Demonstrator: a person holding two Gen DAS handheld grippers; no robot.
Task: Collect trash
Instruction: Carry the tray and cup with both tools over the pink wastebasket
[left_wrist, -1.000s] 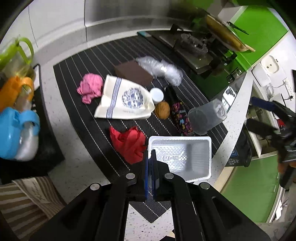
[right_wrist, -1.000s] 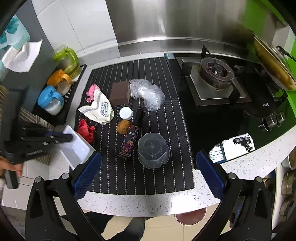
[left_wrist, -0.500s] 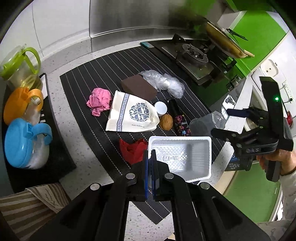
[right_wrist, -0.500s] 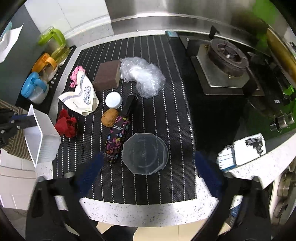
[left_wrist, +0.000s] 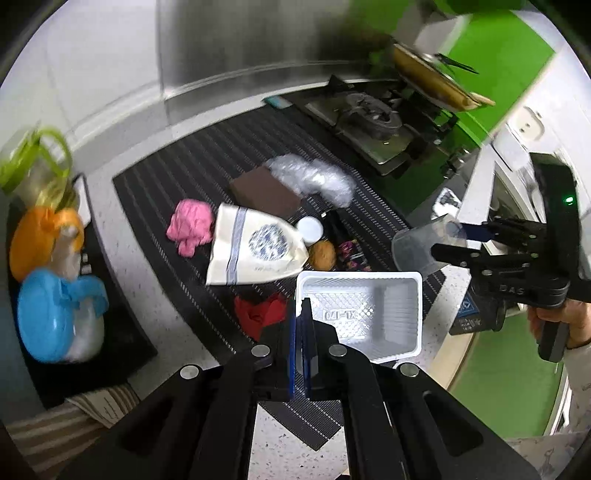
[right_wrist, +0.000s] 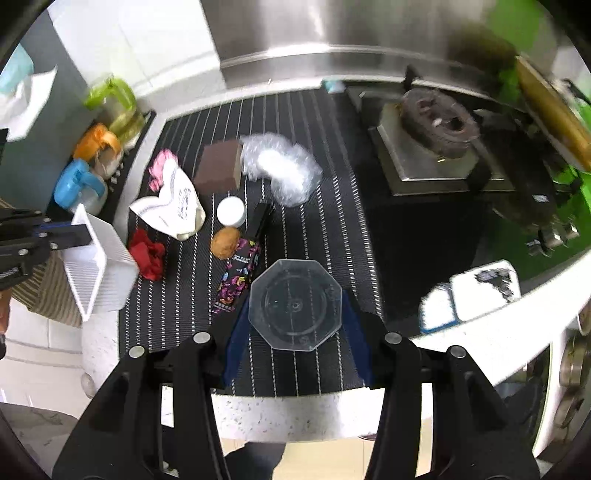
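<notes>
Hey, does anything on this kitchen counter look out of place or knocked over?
Yes. A patterned bottle lies on its side on the striped mat, among crumpled red and pink scraps and a plastic wrap wad. The white tray is held tilted.

White ribbed plastic bin, rectangular and empty, is held tilted by its near rim at the mat's 7 o'clock edge. Trash is scattered over the striped mat: clear octagonal cup, upright, at 6 o'clock; patterned dark bottle, lying flat, at the cup's 10 o'clock; brown ball and white lid just beside the bottle; red crumple at the bin's 1 o'clock; cream printed pouch; pink crumple; brown block; clear plastic wrap at the block's 3 o'clock
</notes>
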